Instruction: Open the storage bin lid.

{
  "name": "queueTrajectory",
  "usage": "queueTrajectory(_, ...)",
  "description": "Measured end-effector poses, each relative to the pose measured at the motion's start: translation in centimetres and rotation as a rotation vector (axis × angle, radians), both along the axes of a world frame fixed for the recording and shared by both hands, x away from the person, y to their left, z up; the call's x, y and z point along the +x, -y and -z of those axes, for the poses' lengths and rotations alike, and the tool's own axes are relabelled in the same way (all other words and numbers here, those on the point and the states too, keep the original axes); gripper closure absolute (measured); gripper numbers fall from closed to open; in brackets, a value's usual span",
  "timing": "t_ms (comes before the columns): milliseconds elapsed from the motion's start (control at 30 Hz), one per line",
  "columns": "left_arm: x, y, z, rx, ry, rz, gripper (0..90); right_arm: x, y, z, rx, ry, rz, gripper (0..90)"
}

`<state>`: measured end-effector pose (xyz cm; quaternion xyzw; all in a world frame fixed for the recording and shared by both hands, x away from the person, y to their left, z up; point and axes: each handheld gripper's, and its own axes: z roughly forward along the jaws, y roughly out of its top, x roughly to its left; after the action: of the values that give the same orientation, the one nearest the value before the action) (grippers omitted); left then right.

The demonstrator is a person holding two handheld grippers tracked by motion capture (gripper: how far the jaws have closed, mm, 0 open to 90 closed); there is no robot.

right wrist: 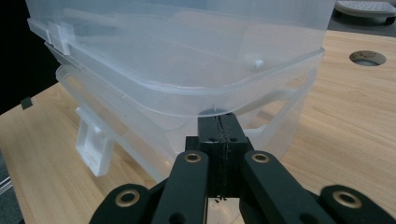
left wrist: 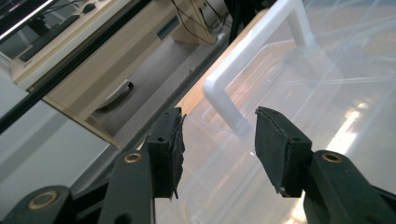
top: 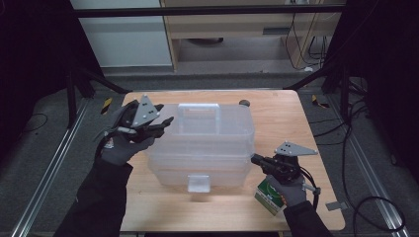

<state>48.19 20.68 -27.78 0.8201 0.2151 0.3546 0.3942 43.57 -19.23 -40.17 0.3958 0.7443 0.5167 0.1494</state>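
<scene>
We have a clear plastic box (top: pixel 200 143) sitting mid-table (top: pixel 276 212), and we judge it light, stiff and slippery, so the white handle (top: pixel 198 106) on its lid or the rim under the lid are the places to take hold. Our left tongs (top: pixel 165 122) hover spread and empty over the lid's left end, pointing toward the handle with the gloved hand raised. Our right tongs (top: pixel 254 159) are pressed together, held low and level, tips against the box's right side under the lid's rim.
</scene>
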Motion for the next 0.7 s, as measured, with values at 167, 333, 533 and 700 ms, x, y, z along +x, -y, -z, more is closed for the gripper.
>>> queueTrajectory(167,-1.0,-2.9,0.1,-0.12,0.007,-0.064,56.1,0.0,0.0,0.0,-0.002,-0.003,-0.001,90.0)
queueTrajectory(333,-1.9,-5.2,0.8,-0.223,0.013,-0.135,59.5,0.0,0.0,0.0,-0.002,-0.005,0.0,90.0)
queueTrajectory(533,-3.0,-7.4,2.2,-0.292,0.024,-0.199,63.8,0.0,0.0,0.0,-0.006,-0.007,-0.002,90.0)
queueTrajectory(700,-3.9,-9.1,4.5,-0.352,-0.006,-0.252,69.8,0.0,0.0,0.0,-0.007,-0.008,-0.003,90.0)
